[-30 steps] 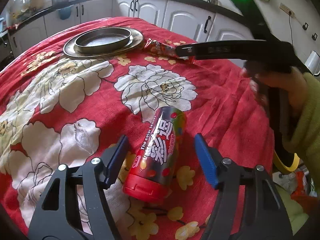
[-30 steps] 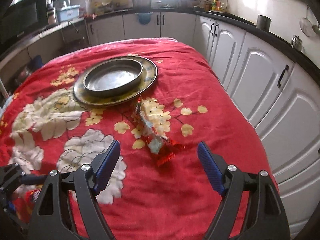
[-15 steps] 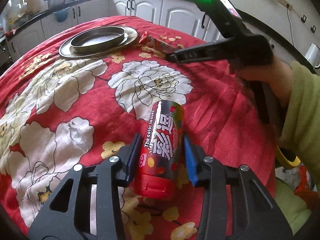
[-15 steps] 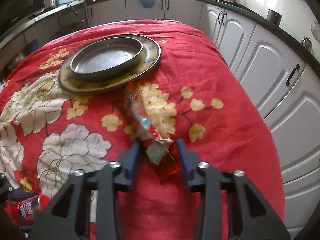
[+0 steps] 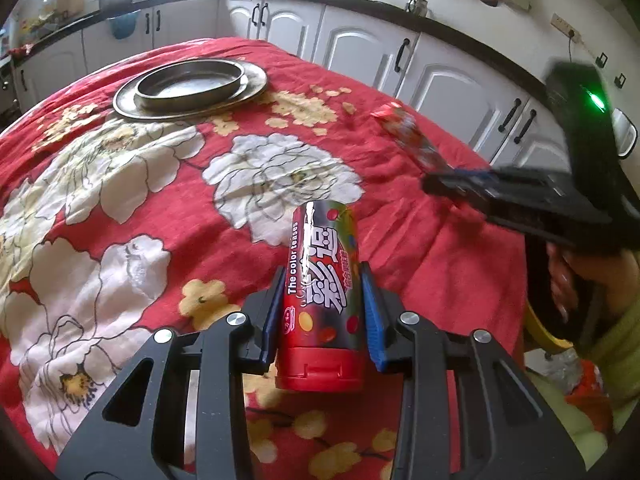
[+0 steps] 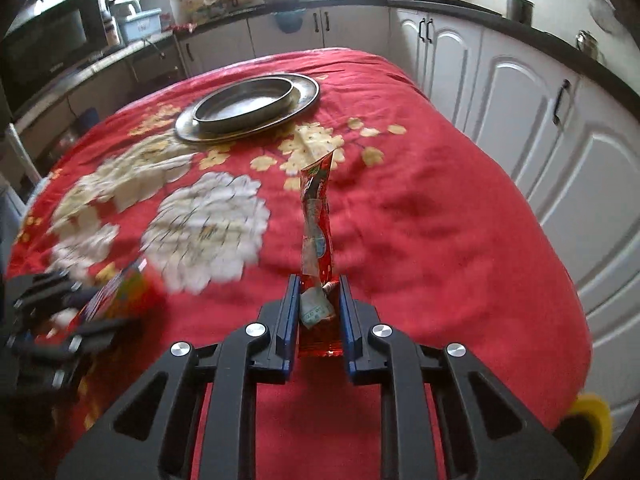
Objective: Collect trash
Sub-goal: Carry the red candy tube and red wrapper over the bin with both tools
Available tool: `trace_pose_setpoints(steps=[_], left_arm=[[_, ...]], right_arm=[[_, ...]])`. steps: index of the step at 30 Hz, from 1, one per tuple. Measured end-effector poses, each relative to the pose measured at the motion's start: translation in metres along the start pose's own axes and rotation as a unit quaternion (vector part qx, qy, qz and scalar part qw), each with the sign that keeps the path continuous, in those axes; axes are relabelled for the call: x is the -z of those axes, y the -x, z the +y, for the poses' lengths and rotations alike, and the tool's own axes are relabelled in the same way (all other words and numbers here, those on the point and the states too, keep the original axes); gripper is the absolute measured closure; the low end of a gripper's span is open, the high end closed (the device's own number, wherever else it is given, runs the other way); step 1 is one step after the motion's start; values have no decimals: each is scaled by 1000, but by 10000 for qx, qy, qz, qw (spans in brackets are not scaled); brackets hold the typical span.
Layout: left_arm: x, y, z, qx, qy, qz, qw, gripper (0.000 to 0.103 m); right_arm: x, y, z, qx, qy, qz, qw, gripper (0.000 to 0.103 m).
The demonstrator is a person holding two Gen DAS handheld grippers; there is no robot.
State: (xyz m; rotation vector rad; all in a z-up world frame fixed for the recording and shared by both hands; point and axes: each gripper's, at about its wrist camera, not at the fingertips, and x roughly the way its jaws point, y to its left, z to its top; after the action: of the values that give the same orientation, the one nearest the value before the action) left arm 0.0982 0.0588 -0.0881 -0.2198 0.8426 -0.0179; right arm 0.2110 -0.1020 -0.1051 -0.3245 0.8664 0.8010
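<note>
Two wrist views over a counter draped in a red cloth printed with white and yellow flowers. At the far side of the cloth a shallow metal pan sits inside a wider metal platter; nothing lies between these dishes and the grippers. White cabinets under a dark worktop run along the right and the far wall, with pots and bottles on top.

Left gripper: angled downward at the near edge of the cloth. Its jaws have just been closing and now pinch a candy tube, a dark printed cylinder with a red cap at its near end, the blue pads pressing on both sides of the body just above the cap. The tube points away from the camera; whether it rests on the cloth cannot be told.

Right gripper: also angled downward, to the right of the left one. Its jaws have just been closing and are drawn nearly together on the near end of a red snack wrapper. The wrapper sticks out stiffly from the pads toward the dishes, its far end clear of the cloth in the left view.

A hand with a green sleeve grips the right gripper's handle at the right edge. The left gripper appears blurred at the left edge of the right view.
</note>
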Motion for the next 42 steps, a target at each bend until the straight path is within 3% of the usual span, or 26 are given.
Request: trace_pose_setpoints(steps=[10,26,42], left_arm=[[-16,13,-40,169,-316,-260,9990,76],[-45,20,-128,715,-927,-632,9911,76],[-49,-16,-216,1374,-1418,-333,9797,76]], right_arm=[[57,77,-25,45,-549,-248,9982,85],[96,151,-61,494,-1101,-741,9899,85],[162,197,-125,1023,-2209,-866,9661,85]])
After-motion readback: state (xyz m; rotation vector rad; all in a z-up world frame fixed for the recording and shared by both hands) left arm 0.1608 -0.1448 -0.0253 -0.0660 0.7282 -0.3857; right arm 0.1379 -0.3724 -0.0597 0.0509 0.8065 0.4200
